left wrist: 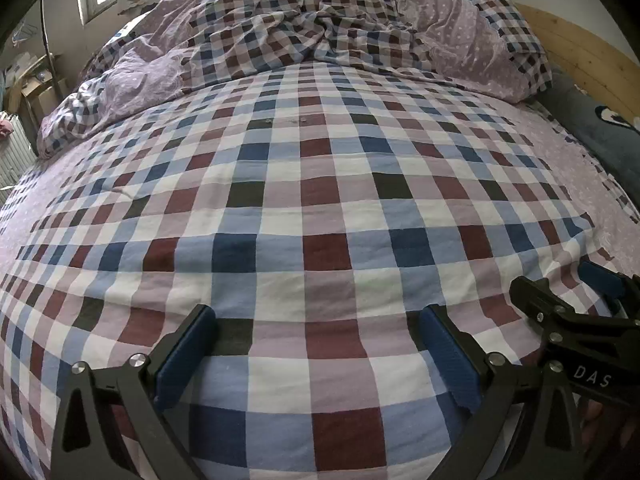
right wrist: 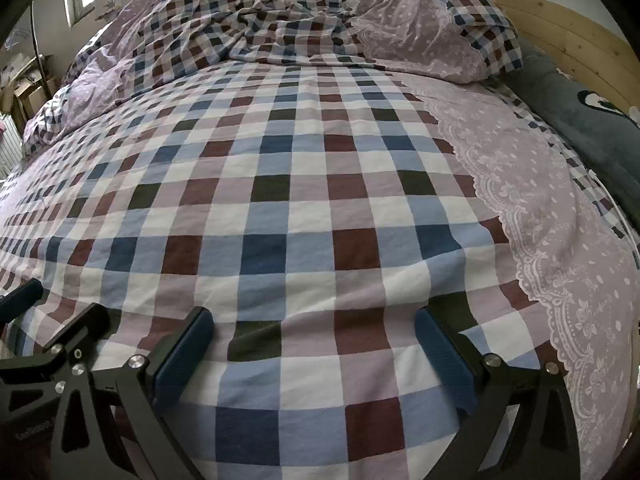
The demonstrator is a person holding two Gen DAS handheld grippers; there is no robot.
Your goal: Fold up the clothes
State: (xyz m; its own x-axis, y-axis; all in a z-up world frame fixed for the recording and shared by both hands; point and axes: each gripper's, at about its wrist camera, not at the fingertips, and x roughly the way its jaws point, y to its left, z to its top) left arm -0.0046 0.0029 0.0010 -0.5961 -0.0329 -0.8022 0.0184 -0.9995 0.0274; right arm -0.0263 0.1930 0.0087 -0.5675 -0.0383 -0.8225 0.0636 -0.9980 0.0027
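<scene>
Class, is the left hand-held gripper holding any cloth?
No, the left hand-held gripper is open, with only the flat checked bedsheet between its fingers.

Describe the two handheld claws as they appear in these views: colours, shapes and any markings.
Both look alike. The left claw has black angular arms with triangular cut-outs, silver round screw heads at the joints, and two flat fingers faced with ribbed blue pads. The right claw matches it. Seen from the left wrist view, the right claw's body carries white letters "DAS". Faint small lettering on the left claw's body in the right wrist view is too dim to read.

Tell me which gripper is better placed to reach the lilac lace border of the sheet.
Probably right: the right gripper has the lilac lace border just beside it; the left gripper sits farther away.
</scene>
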